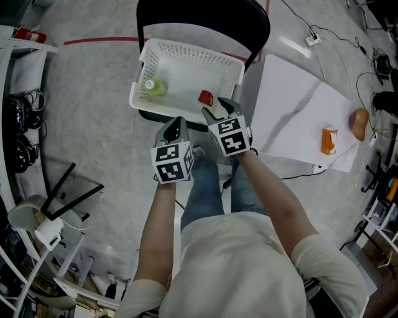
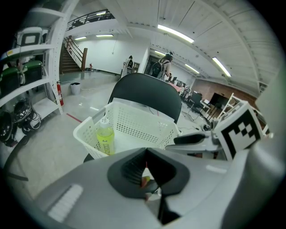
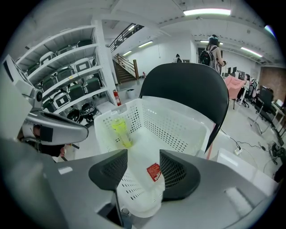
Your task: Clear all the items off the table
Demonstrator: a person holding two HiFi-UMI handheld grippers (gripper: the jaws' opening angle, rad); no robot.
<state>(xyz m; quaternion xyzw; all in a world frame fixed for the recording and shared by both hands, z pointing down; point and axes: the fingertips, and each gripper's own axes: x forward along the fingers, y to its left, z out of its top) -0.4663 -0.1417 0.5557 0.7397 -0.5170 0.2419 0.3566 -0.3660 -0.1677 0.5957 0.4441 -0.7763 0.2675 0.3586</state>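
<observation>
So far: bottle (image 1: 153,86) and red packet (image 1: 206,97) lay in basket (image 1: 189,45) | right gripper (image 1: 219,110) over basket, jaws apart, empty | left gripper (image 1: 176,124) jaws together, empty | remaining: orange packet (image 1: 329,140), brown lump (image 1: 359,123) on table (image 1: 292,118).

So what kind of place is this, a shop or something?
Probably a big workshop or lab hall, not a shop. There are tall metal shelves packed with gear, long strip lights overhead, and cables trailing across a bare concrete floor.
</observation>
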